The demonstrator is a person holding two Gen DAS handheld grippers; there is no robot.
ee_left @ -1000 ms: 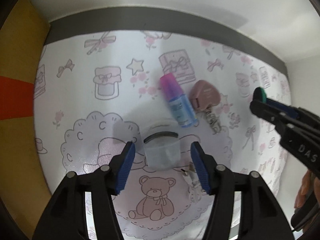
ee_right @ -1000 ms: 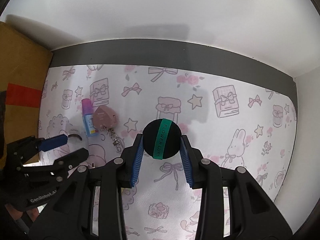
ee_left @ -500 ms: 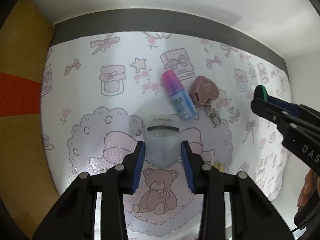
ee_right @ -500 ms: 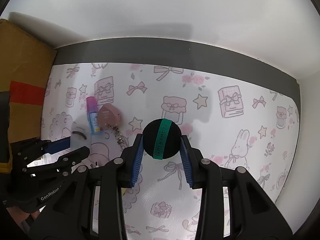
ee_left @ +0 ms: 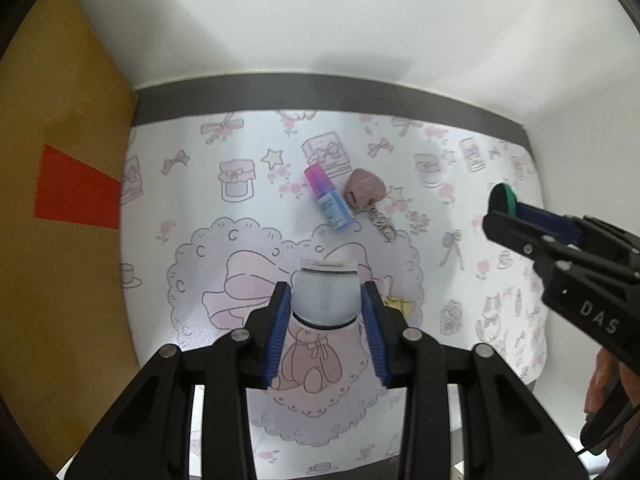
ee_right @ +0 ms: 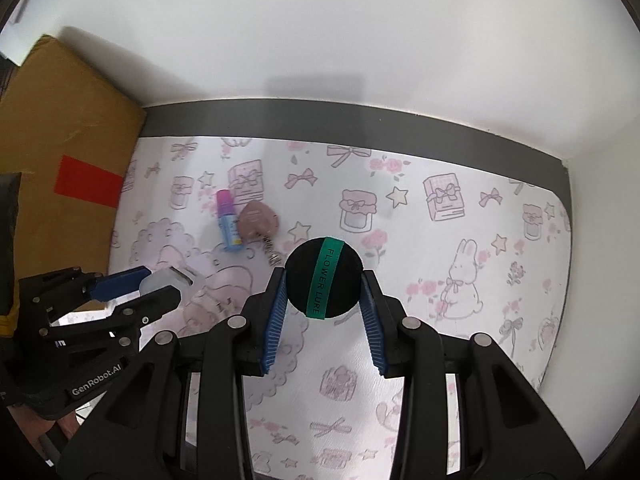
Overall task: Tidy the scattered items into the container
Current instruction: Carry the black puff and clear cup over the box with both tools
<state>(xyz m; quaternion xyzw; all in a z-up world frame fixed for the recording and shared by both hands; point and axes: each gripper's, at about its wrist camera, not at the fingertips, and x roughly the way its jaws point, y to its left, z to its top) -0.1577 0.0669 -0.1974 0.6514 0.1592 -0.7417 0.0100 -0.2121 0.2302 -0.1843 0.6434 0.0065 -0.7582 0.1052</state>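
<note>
My left gripper (ee_left: 324,300) is shut on a small frosted clear container (ee_left: 323,296) and holds it above the patterned mat; the container also shows in the right wrist view (ee_right: 164,280). My right gripper (ee_right: 324,284) is shut on a round black puff with a green band (ee_right: 325,278), seen edge-on in the left wrist view (ee_left: 503,199). A pink-capped blue spray bottle (ee_left: 329,203) and a pink heart-shaped keychain (ee_left: 365,191) lie side by side on the mat, beyond both grippers.
A cardboard box with red tape (ee_left: 60,200) stands against the mat's left edge. A white wall and dark strip (ee_left: 320,88) bound the far side. A small yellowish scrap (ee_left: 396,303) lies on the mat (ee_left: 192,200) right of my left gripper.
My left gripper closed on the clear container and lifted it off the mat. The right gripper kept hold of the black puff and rose slightly.
</note>
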